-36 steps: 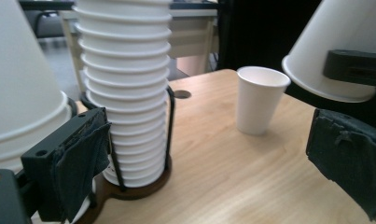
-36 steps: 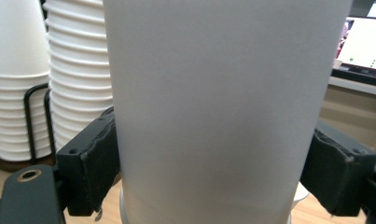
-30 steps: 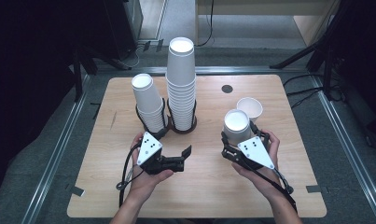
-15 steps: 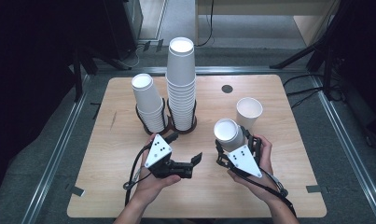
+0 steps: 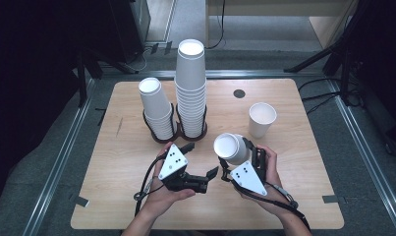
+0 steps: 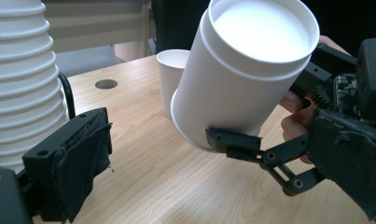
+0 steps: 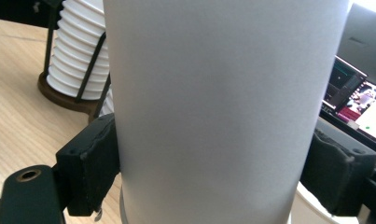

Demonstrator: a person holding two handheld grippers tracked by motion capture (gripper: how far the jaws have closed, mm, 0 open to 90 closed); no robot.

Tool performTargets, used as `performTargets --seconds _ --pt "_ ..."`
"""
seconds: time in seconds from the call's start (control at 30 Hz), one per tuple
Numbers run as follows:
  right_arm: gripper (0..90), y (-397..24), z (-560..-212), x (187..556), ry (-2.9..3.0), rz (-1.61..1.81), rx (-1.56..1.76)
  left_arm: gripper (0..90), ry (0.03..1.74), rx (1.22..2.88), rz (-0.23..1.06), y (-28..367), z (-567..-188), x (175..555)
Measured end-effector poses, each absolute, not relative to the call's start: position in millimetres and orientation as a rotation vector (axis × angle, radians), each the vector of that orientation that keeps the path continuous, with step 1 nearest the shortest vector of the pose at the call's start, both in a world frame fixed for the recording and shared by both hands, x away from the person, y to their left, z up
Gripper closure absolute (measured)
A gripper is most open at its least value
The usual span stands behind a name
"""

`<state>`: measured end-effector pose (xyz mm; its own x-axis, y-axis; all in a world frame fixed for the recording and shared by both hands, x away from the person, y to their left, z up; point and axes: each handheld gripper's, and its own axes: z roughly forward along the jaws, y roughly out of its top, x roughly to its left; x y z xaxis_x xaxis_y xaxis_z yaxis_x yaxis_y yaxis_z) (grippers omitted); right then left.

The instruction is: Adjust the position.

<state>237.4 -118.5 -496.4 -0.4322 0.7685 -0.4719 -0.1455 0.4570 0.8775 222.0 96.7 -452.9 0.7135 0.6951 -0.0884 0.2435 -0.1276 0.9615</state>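
My right gripper (image 5: 236,161) is shut on a white paper cup (image 5: 231,147), which is tilted with its base up and leans left. In the right gripper view the cup (image 7: 213,107) sits between both black pads (image 7: 90,163). My left gripper (image 5: 201,160) stands open just left of it, jaws pointing right toward the cup. In the left gripper view the cup (image 6: 241,74) hangs ahead of the open jaws, gripped near its rim by the right gripper's finger (image 6: 234,140). Nothing touches the left gripper's pads (image 6: 78,163).
Two stacks of upturned white cups stand in black wire holders at the back: a short stack (image 5: 156,108) and a tall stack (image 5: 191,83). A single upright cup (image 5: 262,119) stands at the right. A round cable hole (image 5: 239,93) lies behind. The wooden table (image 5: 308,196) has bare room in front.
The right hand has carried the cup left and down, nearer the left gripper, tilting it. The left gripper has turned so that its jaws point right.
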Motion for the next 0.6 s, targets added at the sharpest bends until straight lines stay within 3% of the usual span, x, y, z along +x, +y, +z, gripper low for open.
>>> performTargets --seconds 0.6 --pt "13.8 -105 -506 227 1.785 1.152 0.418 0.6 0.732 1.746 0.449 89 -456 220"
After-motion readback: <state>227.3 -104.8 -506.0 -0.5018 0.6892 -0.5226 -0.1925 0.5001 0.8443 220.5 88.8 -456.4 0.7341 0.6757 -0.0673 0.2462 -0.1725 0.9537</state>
